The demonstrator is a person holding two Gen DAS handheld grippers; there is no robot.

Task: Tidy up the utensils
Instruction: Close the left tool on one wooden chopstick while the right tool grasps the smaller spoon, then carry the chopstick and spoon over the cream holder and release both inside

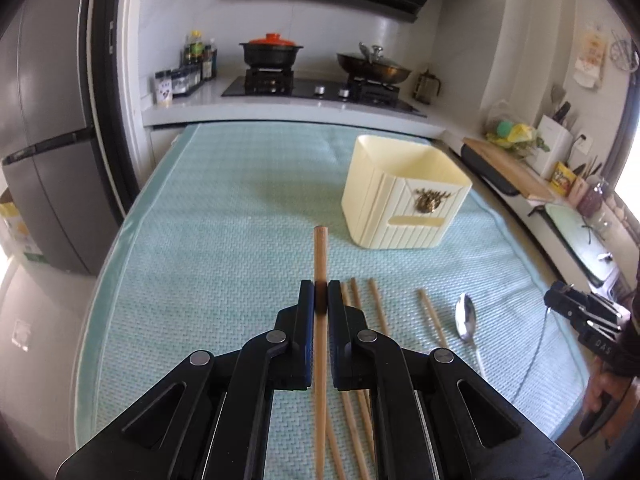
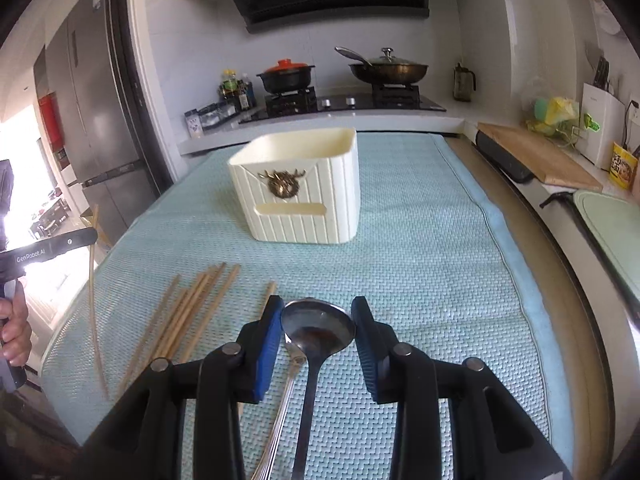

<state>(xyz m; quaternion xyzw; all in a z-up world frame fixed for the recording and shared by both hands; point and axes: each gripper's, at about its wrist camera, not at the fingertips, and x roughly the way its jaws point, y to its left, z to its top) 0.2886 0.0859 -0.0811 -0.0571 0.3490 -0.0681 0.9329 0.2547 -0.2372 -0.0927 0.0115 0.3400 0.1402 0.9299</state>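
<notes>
Left gripper (image 1: pixel 321 292): jaws pinched almost together on a single wooden chopstick (image 1: pixel 320 248), which runs straight up between the pads and sticks out past the tips; it is lifted clear of the mat.
Right gripper (image 2: pixel 318 320): jaws partly apart, the blue pads against both sides of the bowl of a metal spoon (image 2: pixel 318 326); the spoon's handle runs back under the gripper body.
Second spoon (image 2: pixel 294 364): lies on the mat just left of the held spoon's handle; its bowl is mostly covered by the held spoon, so only the neck and handle read clearly.
Loose chopsticks (image 2: pixel 192 308): a fanned bunch on the mat (image 2: pixel 420 280), left of the right gripper; they overlap, so the count is unclear.
Lone chopstick (image 1: pixel 433 318): apart from the bunch, between it and the spoon on the mat.
Holder (image 2: pixel 298 192): cream ribbed box with a bronze emblem on its front, upright in the middle of the mat, beyond both grippers; what shows of its inside is bare, but the bottom is hidden by the front wall.
Cut off: the held chopstick's lower end leaves the left wrist view's bottom edge.
Person: a hand (image 2: pixel 14 328) on the left gripper's handle at the edge of the right wrist view.
</notes>
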